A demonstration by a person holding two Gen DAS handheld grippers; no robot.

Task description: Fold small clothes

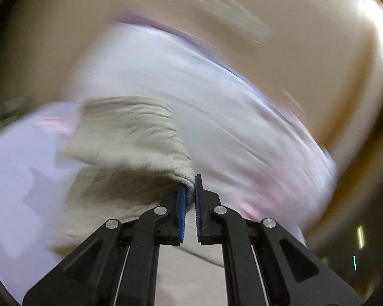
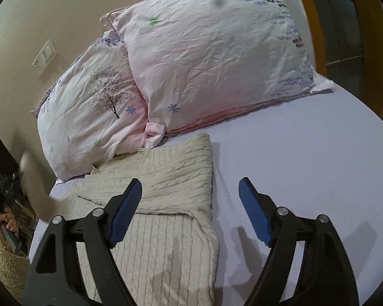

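Observation:
A beige cable-knit sweater (image 2: 163, 204) lies on the lilac bed sheet (image 2: 306, 168), with one side folded in over its body. My right gripper (image 2: 190, 214) is open and empty, hovering above the sweater's right edge. In the left wrist view, which is blurred by motion, my left gripper (image 1: 190, 199) is shut on a bunched edge of the sweater (image 1: 130, 140) and holds it lifted off the sheet (image 1: 20, 178).
Two pink floral pillows (image 2: 212, 51) lean against the beige wall (image 2: 51, 5) just behind the sweater. A wall switch plate (image 2: 44, 57) is at the left. A wooden door frame (image 2: 316, 25) stands at the far right. The person's hand (image 2: 6, 220) shows at the left edge.

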